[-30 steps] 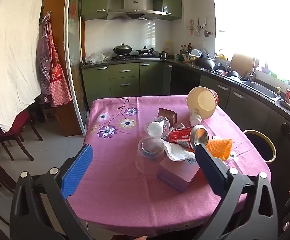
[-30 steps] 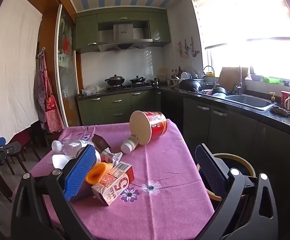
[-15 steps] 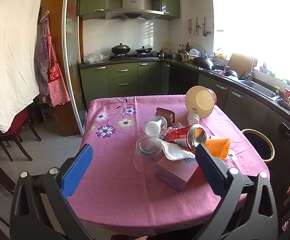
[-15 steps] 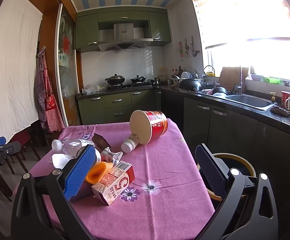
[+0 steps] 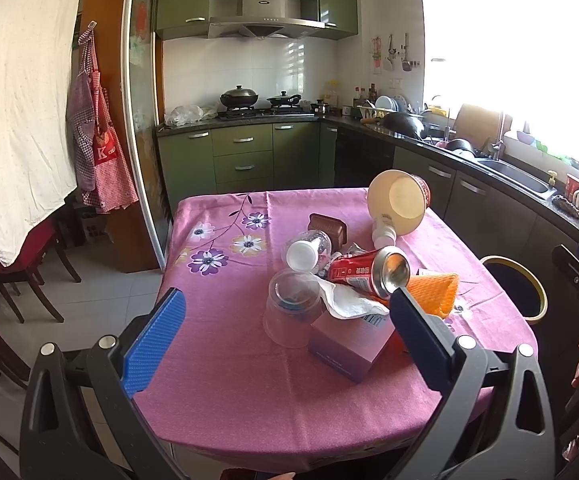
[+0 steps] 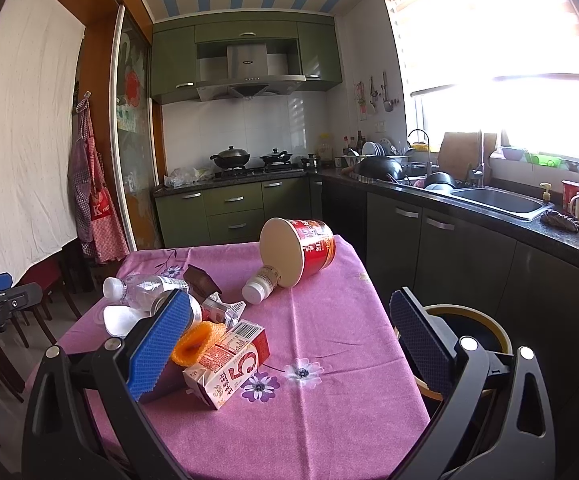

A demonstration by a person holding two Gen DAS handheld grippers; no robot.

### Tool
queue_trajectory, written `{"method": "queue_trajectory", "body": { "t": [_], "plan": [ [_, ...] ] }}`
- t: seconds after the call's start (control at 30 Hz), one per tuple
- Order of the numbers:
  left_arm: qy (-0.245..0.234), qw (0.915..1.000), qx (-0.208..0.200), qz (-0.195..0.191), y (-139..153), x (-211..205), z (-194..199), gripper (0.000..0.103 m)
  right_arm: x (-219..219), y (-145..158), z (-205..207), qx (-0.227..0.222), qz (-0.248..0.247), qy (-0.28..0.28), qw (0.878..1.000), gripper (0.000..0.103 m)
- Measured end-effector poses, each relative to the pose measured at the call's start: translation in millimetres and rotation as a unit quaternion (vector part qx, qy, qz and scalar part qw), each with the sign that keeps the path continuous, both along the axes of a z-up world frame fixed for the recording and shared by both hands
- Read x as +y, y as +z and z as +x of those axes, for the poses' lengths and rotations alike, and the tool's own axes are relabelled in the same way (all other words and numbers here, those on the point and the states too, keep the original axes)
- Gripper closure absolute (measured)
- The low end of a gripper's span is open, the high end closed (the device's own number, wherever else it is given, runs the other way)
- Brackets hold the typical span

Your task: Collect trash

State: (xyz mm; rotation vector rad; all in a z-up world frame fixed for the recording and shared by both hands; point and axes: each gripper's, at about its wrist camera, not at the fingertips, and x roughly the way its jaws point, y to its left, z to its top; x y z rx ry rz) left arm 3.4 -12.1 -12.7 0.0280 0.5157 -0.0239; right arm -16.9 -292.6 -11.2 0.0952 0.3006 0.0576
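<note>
Trash lies piled on a pink flowered tablecloth: a clear plastic cup, a red can, a purple box, an orange foam net, a water bottle and a tipped noodle bowl. My left gripper hangs open over the table's near edge, short of the cup and box. In the right wrist view a milk carton, the noodle bowl and a small white bottle show. My right gripper is open above the carton, empty.
A dark bin with a yellow rim stands on the floor just right of the table. Green kitchen cabinets and a counter with a sink run behind and to the right. Red chairs stand at the left.
The left wrist view has drifted slightly, so the trash pile sits a little lower and more to the left. The right gripper has barely moved. Both stay open.
</note>
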Motion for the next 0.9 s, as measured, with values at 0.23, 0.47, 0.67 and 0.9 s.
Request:
{"method": "queue_trajectory", "body": {
  "t": [0.23, 0.47, 0.67, 0.9],
  "plan": [
    [-0.001, 1.0000, 0.001, 0.000, -0.4, -1.0, 1.4, 0.006, 1.2, -1.6, 1.4, 0.001, -0.001, -0.001, 1.000, 0.004],
    [-0.002, 1.0000, 0.002, 0.000, -0.5, -1.4, 2.2, 0.006, 1.1, -1.6, 1.8, 0.002, 0.000, -0.001, 1.000, 0.004],
    [-0.003, 1.0000, 0.002, 0.000, -0.4, -1.7, 1.6, 0.006, 1.5, -3.5, 3.1, 0.002, -0.001, -0.001, 1.000, 0.004],
    [-0.003, 1.0000, 0.002, 0.000, -0.5, -2.1, 1.6, 0.006, 1.8, -5.8, 4.2, 0.003, 0.000, -0.001, 1.000, 0.004]
  ]
}}
